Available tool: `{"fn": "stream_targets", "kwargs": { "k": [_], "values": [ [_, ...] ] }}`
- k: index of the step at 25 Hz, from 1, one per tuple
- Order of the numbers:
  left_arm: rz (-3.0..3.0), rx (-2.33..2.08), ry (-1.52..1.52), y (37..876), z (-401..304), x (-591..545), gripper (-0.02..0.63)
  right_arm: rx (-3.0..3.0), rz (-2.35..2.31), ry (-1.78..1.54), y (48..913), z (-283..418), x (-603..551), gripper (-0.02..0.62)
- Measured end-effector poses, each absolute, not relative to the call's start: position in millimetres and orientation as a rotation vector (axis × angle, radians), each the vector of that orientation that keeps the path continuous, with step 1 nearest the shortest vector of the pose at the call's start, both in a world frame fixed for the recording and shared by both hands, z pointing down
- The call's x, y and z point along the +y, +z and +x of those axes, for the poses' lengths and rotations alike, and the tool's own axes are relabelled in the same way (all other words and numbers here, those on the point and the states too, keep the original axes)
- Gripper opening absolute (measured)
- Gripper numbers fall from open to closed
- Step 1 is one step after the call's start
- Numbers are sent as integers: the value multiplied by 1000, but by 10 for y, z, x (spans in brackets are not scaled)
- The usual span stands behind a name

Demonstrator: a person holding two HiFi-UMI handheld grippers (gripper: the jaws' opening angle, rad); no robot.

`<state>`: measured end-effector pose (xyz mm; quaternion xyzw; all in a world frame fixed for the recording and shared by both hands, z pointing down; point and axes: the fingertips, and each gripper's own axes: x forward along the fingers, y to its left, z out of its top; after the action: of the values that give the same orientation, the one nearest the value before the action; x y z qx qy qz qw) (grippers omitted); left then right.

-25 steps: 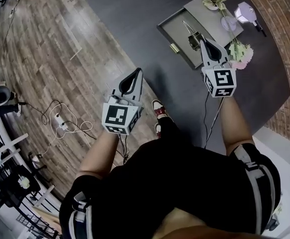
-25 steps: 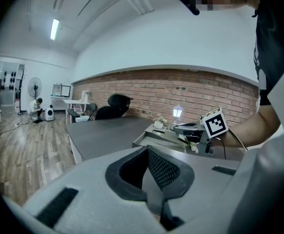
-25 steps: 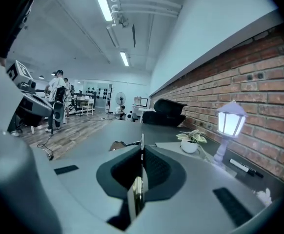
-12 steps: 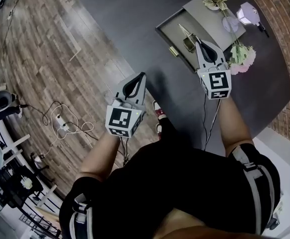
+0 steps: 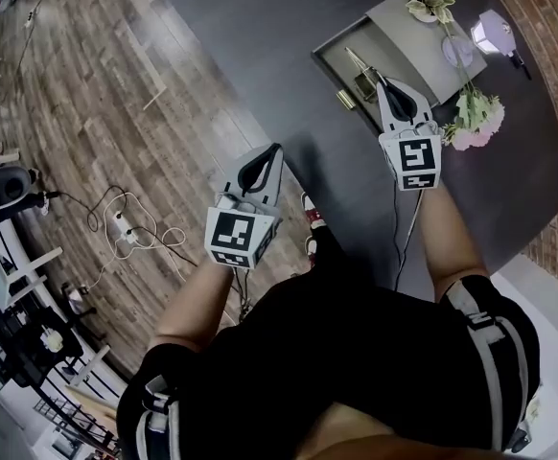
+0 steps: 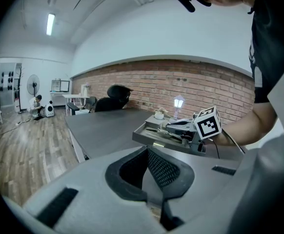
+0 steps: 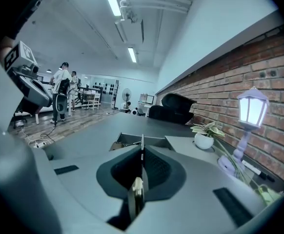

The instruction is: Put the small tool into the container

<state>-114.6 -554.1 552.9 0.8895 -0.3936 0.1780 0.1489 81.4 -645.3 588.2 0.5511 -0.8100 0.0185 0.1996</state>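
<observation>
Dark grey worktop [image 5: 260,27] by a brick wall, with wood floor past its edge. The container [image 5: 335,65] is an open shallow tray on it. My right gripper [image 5: 385,84] hangs over the container's near side, fingers [image 7: 156,167] clamped on the small tool [image 7: 136,193]. Its brass end is pinched deep between the pads and its thin blade pokes out past the tips toward the container, so I judge it goes in point first. The tool is over the container and not yet released; I can't tell if the tip touches. My left gripper [image 5: 273,151] is well apart from the container on its near side, fingers [image 6: 165,172] together on nothing, probably parked clear of the drop. A lamp [image 5: 495,34] and flowers [image 5: 476,123] sit beyond the container.
</observation>
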Motion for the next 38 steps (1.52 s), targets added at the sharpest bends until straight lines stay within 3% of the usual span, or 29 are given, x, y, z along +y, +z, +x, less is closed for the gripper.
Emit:
{"fn": "stream_targets", "kwargs": {
  "k": [18, 38],
  "values": [
    [2560, -1189, 476, 5328, -1200, -5442, 9, -2156, 1502, 41, 5970, 779, -6402, 13],
    [2632, -1202, 476, 5036, -1212, -4946, 9, -2250, 1617, 45, 5462, 839, -6034, 38]
  ]
}}
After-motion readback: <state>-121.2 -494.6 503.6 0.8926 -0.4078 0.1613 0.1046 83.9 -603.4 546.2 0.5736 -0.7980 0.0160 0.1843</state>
